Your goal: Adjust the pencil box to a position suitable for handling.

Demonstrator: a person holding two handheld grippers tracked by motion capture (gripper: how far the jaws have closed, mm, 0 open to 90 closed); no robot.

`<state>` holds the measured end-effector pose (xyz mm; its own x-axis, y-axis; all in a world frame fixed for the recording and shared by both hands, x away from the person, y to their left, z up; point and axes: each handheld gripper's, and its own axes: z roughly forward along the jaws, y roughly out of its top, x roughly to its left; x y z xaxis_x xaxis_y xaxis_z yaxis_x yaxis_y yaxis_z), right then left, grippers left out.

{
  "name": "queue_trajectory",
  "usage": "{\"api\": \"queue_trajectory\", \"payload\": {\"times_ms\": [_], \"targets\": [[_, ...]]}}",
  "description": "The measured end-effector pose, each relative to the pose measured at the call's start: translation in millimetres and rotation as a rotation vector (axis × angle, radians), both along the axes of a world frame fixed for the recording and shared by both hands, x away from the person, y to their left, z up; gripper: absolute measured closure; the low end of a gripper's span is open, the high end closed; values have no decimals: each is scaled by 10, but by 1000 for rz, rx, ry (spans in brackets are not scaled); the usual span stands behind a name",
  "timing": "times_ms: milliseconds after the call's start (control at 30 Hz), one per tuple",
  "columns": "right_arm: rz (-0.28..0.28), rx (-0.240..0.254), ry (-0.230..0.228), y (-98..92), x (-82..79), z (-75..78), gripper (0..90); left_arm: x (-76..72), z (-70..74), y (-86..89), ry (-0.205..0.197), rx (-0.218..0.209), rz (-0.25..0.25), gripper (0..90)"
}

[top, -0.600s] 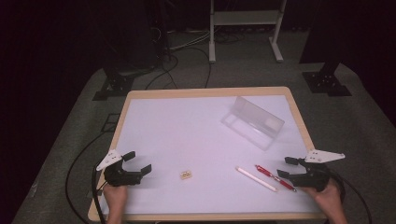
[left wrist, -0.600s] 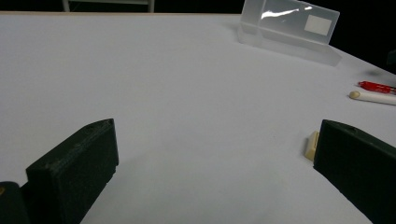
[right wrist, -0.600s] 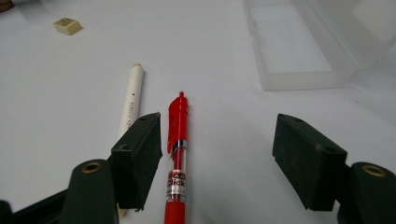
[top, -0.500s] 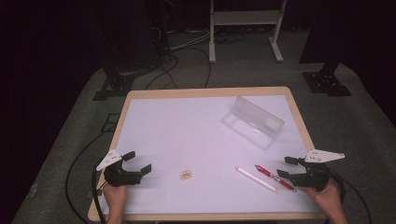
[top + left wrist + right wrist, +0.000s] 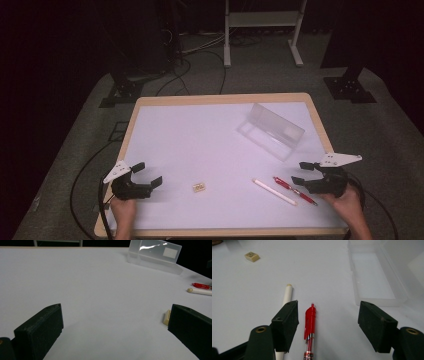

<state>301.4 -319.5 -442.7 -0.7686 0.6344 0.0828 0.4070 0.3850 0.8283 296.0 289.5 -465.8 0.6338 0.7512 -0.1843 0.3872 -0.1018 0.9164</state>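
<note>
My right gripper (image 5: 300,172) rests near the table's front right corner, held by a hand, jaws wide open. In the right gripper view a red pen (image 5: 310,322) lies on the table between the open jaws (image 5: 329,312), close to the left one and untouched. A white pen (image 5: 288,293) lies just beside it, partly under the left jaw. From the high view the red pen (image 5: 295,190) and white pen (image 5: 274,192) lie side by side. My left gripper (image 5: 148,174) is open and empty at the front left. A small beige eraser (image 5: 165,317) sits by its right jaw.
An open clear plastic case (image 5: 272,131) lies at the back right of the white table (image 5: 200,140); its tray (image 5: 374,277) is just beyond my right jaws. The eraser (image 5: 199,187) sits mid-front. Cables trail off the table's front corners.
</note>
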Motion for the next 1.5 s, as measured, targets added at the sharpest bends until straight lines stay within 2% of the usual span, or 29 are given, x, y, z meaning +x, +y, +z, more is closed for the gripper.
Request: {"api": "queue_trajectory", "payload": {"times_ms": [533, 900, 1300, 1500], "targets": [[32, -44, -15, 147, 160, 240, 320, -1, 0, 2, -1, 1, 0, 0], [55, -65, -4, 276, 281, 329, 322, -3, 1, 3, -3, 0, -1, 0], [82, -97, -3, 407, 484, 448, 322, -5, 2, 11, -5, -6, 0, 0], [92, -118, 4, 480, 585, 458, 323, -16, 2, 30, -11, -27, 6, 0]]}}
